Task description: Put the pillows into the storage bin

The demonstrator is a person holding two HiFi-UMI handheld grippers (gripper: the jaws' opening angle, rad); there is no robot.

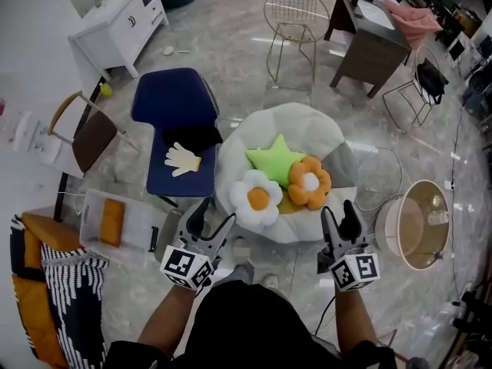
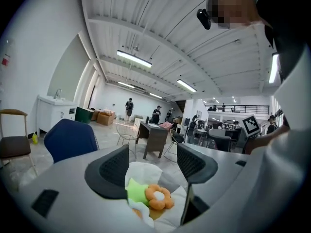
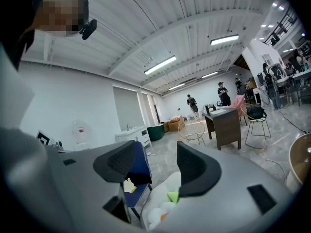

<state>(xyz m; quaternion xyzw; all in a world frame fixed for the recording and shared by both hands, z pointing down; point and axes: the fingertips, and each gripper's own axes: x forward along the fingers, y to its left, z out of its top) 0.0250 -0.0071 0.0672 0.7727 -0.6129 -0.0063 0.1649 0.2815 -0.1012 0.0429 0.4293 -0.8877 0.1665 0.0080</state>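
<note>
Three pillows lie on a white beanbag (image 1: 307, 125): a green star pillow (image 1: 275, 160), an orange flower pillow (image 1: 309, 181) and a white flower pillow (image 1: 256, 198) with an orange centre. A clear storage bin (image 1: 94, 203) sits on the floor to the left with an orange cushion (image 1: 112, 221) inside. My left gripper (image 1: 215, 215) is open and empty, just short of the white flower pillow. My right gripper (image 1: 338, 212) is open and empty at the beanbag's near right edge. In the left gripper view the orange flower pillow (image 2: 159, 196) and green star pillow (image 2: 137, 191) show beyond the open jaws of the left gripper (image 2: 151, 165).
A blue chair (image 1: 175, 114) with a white glove (image 1: 182, 160) and a black cloth stands left of the beanbag. A round basket (image 1: 419, 225) is at the right. A wooden chair (image 1: 88, 137), a wire chair (image 1: 296, 18), a brown desk (image 1: 373, 41) and a white cabinet (image 1: 123, 21) stand farther off.
</note>
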